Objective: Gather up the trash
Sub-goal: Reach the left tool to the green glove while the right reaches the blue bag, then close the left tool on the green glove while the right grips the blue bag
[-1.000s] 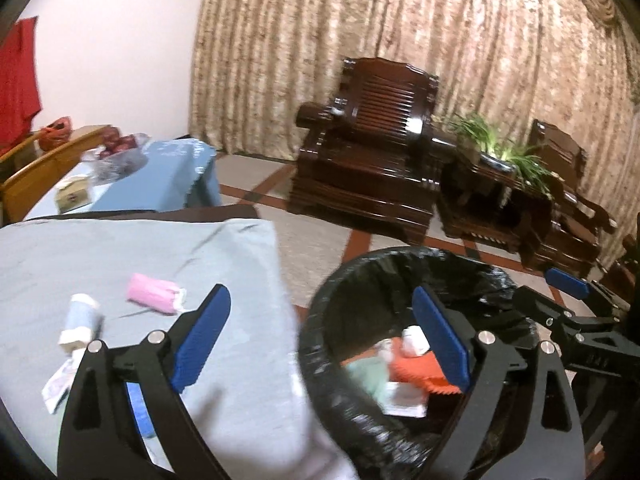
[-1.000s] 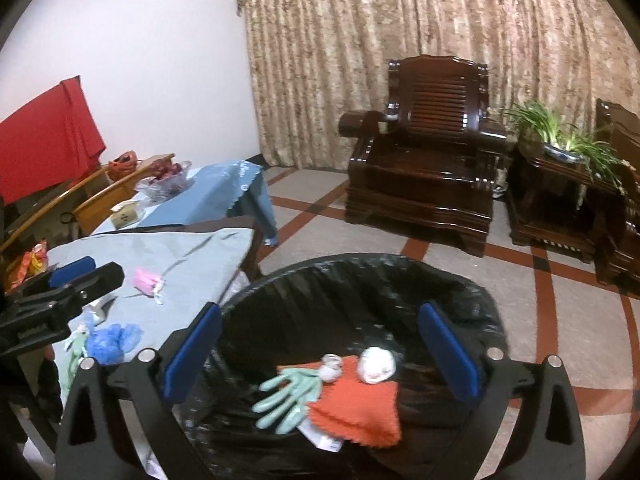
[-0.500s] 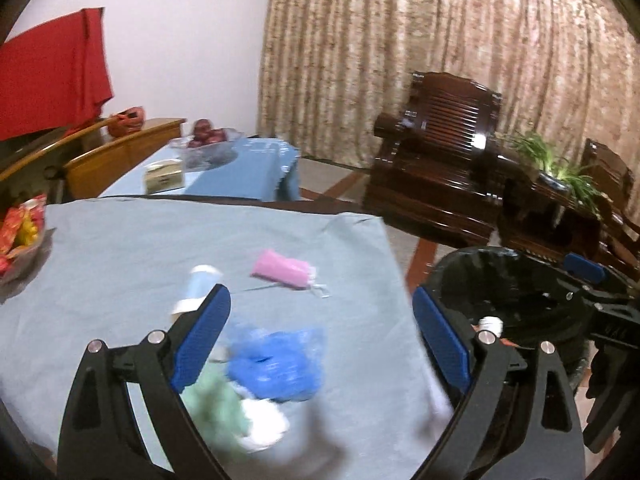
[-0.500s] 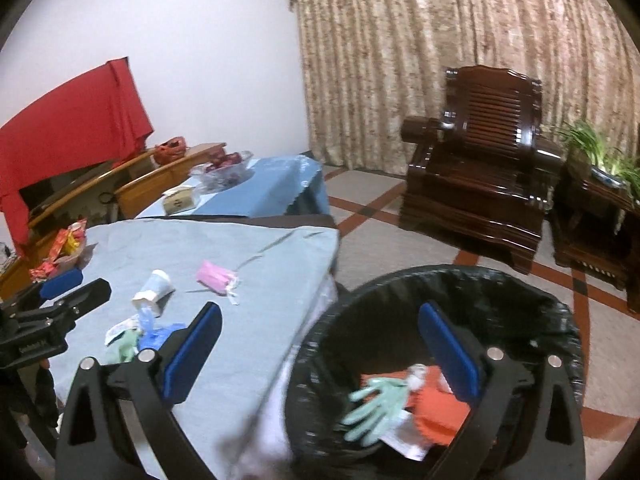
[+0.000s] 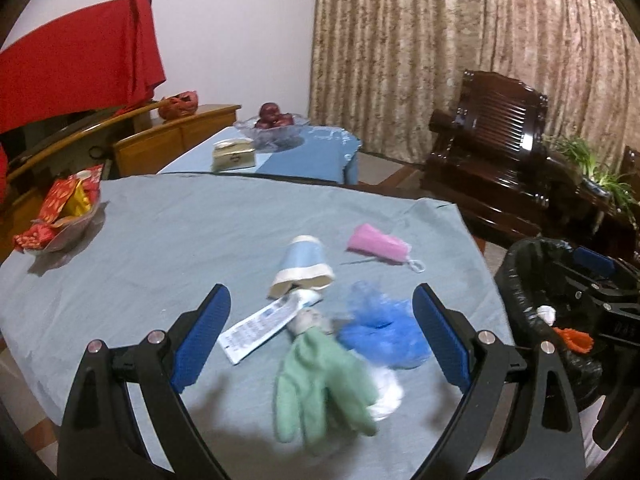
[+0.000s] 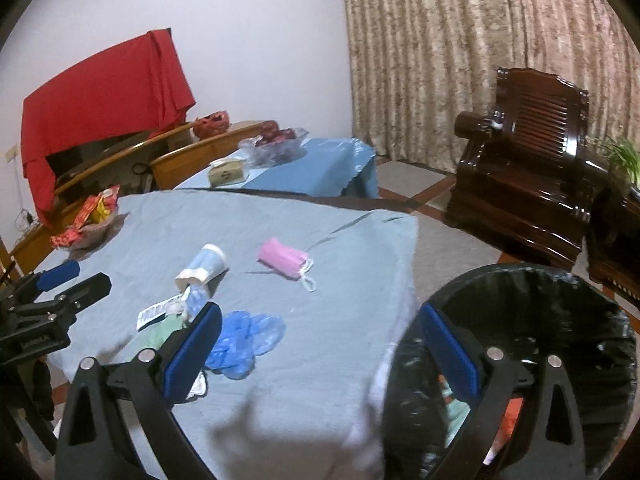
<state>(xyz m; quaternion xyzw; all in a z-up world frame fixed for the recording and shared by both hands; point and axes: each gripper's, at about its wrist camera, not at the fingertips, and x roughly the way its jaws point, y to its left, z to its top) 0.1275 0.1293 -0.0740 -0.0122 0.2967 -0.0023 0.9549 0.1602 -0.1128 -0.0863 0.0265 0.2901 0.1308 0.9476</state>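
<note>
On the grey-blue tablecloth [image 5: 180,240] lies a pile of trash: a green glove [image 5: 320,384], a crumpled blue plastic cover [image 5: 380,328], a white wrapper [image 5: 264,326], a tipped paper cup [image 5: 302,268] and a pink rolled mask [image 5: 378,244]. My left gripper [image 5: 320,332] is open, hovering over the glove and the blue cover, holding nothing. A black-lined trash bin [image 6: 560,292] stands off the table's right corner with earlier trash inside. My right gripper [image 6: 320,344] is open and empty, between the table's corner and the bin. It also sees the blue cover [image 6: 244,338] and the left gripper [image 6: 80,278].
A bowl of red snack packets [image 5: 60,216] sits at the table's left edge. Behind it are a low table with a fruit bowl [image 5: 276,124] and a tissue box [image 5: 234,154]. A dark wooden armchair [image 5: 500,148] and a plant stand stand at the right, before curtains.
Both views have swung left, away from the bin and toward the table. My left gripper now hangs over the trash pile instead of the bin. Both grippers have stayed open.
</note>
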